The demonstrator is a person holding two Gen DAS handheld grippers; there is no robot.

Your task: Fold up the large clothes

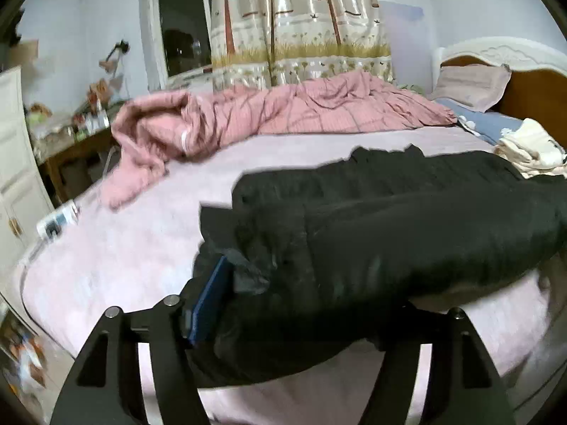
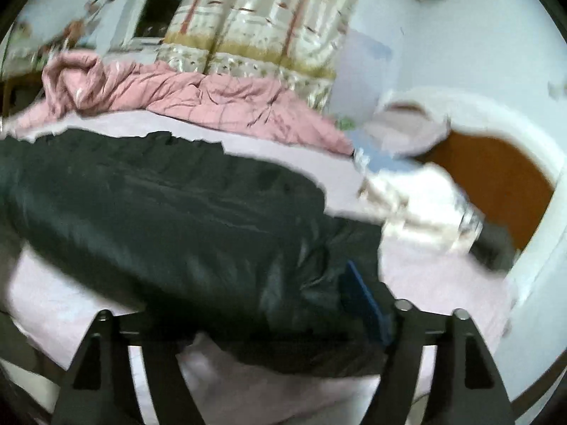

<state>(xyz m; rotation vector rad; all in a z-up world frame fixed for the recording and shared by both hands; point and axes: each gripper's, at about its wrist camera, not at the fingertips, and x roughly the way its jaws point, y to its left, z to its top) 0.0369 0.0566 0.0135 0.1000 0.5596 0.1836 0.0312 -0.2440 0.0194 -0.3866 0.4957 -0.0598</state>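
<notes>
Nearest each camera, a claw is gripping the large black garment of soft, slightly glossy fabric (image 1: 389,233). The left claw (image 1: 244,311) is clamped on the garment's left end, where one blue pad is pressing into bunched cloth. The right claw (image 2: 333,318) is clamped on the right end in the same manner; its second pad is hidden under the fabric.

Between the two claws, the garment is hanging as a thick, sagging roll, with its near edge lifted and its far edge lying on the pale pink bed sheet (image 1: 141,241). The fabric is drooping freely, so it is judged limp and moderately light, with a smooth face that may be slipping under a shallow pinch. Holds should be taken deep at the end folds, through all layers, with both ends kept level.

Beyond the garment, a crumpled pink striped quilt (image 1: 283,109) is lying along the far side of the bed. To the garment's right, a heap of cream-coloured clothes (image 1: 531,148) is resting near the orange headboard with white trim (image 1: 531,88). Behind the quilt, a tree-printed satin curtain (image 1: 297,24) is hanging.
</notes>
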